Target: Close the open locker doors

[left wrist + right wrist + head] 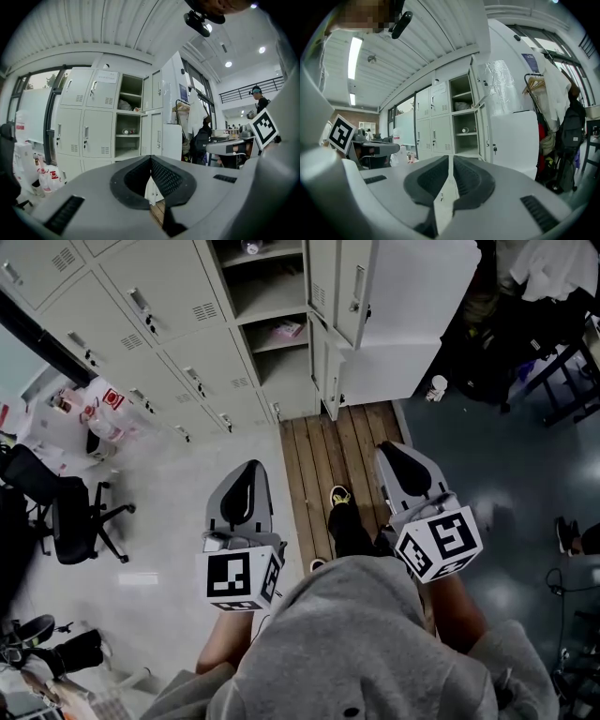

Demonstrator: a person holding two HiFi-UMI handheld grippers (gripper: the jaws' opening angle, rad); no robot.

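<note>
Pale metal locker doors (417, 306) hang open right of the exposed shelves (272, 334), well ahead of our left gripper (246, 474) and right gripper (398, 457), both with jaws pressed together on nothing, likely because we mean to push, not pinch.

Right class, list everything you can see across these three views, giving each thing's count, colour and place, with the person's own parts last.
grey metal lockers: one bank, pale grey, along the wall
open locker compartments: at least three, grey, stacked in one column
open locker doors: at least two, pale grey, swung out right of that column
wooden slatted platform: one, brown, on the floor before the open column
black office chair: one, far left
white plastic bags with red print: at least two, by the left lockers
grey hooded sweatshirt: one, on the person
left hand-held gripper: one, grey, jaws together, empty
right hand-held gripper: one, grey, jaws nearly together, empty
</note>
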